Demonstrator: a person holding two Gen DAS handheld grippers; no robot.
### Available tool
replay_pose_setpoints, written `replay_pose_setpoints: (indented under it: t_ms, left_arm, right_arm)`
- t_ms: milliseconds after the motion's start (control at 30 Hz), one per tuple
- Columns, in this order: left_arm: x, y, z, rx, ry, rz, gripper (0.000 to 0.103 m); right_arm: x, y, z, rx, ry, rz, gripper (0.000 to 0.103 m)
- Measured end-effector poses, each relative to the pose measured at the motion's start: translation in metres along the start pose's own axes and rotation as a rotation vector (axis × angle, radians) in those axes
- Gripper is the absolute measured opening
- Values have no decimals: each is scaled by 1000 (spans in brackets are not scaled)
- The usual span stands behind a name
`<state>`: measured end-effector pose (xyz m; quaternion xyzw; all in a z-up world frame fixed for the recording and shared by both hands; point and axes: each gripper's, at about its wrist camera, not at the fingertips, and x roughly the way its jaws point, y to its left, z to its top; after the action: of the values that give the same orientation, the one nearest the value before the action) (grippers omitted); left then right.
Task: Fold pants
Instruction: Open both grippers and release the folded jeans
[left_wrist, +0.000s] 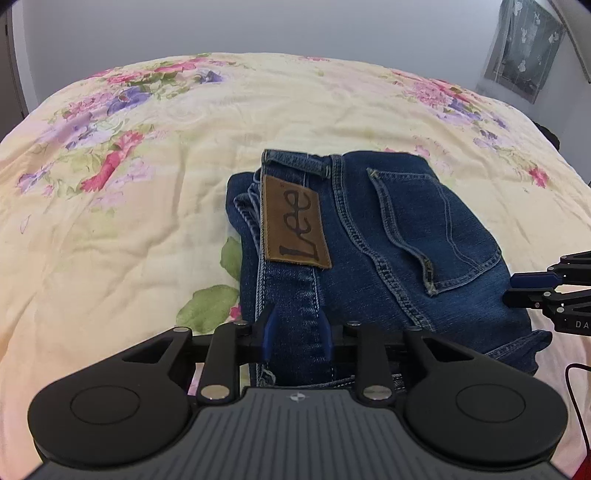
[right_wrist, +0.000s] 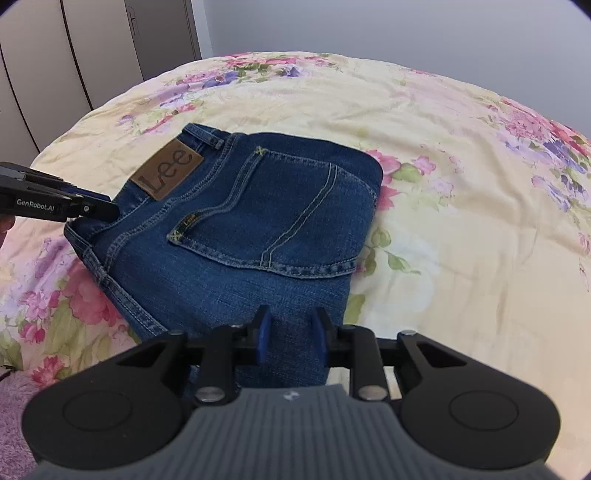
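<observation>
Left gripper (left_wrist: 297, 334) at bottom centre of its own frame, blue-padded fingers spread with a strip of denim showing in the gap; whether pads touch the cloth, cannot tell. Seen again from the right wrist view (right_wrist: 107, 212) at the left edge, tip at the near-left border of the jeans, just below the leather patch. Right gripper (right_wrist: 290, 338) at bottom centre of its own frame, fingers likewise spread over the near edge of the denim, not pinching anything visibly. Same gripper (left_wrist: 517, 291) at the right edge of the left wrist view, tip beside the jeans' right border, below the pocket.

Folded blue jeans (left_wrist: 388, 251) lying in the middle of that frame, a compact bundle, back side up, brown Lee patch (left_wrist: 295, 221) upper left of the bundle, back pocket (left_wrist: 436, 229) to its right. From the right wrist view, jeans (right_wrist: 236, 236) centre-left, patch (right_wrist: 168, 170) toward upper left.

Underneath, cream floral bedspread (left_wrist: 129, 240) filling most of both frames. Grey cabinet doors (right_wrist: 74, 55) upper left of the right wrist view.
</observation>
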<state>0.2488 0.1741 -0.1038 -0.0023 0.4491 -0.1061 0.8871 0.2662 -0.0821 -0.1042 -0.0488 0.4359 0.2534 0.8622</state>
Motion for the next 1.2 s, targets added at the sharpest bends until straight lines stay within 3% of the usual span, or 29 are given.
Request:
replay_pose_setpoints:
  t_ms: [267,467,633,700,867,1000,1133,1200]
  left_arm:
    - [5,6,-1,-32,33,-10,32]
    - [-23,-6,5,-16,12,20,32]
    - [-74,-16,15,28,-56,52,32]
    - [-97,-21,20,53,-80,68,33]
    - [-158,-33,23,104,-156,120,35]
    - [-202,-43,11,122,-208,161,48]
    - [-236,-56,-11,105,-266,206,48]
    - [-247,-65,-22,90,-259,254,50]
  right_arm:
    - [13,6,-4,-26,39,-26,23]
    - [-1,10,5,-7,39,-45,22]
    - [-44,19,14,-20,-44,-40,24]
    - [-65,23,17,-22,-82,-42,31]
    - [-119,36,16,-19,-180,-44,38]
    - [-161,50,5,-13,-250,-74,44]
    - [-195,66,-16,3,-305,-78,51]
    - [-211,75,-28,12,-337,-89,57]
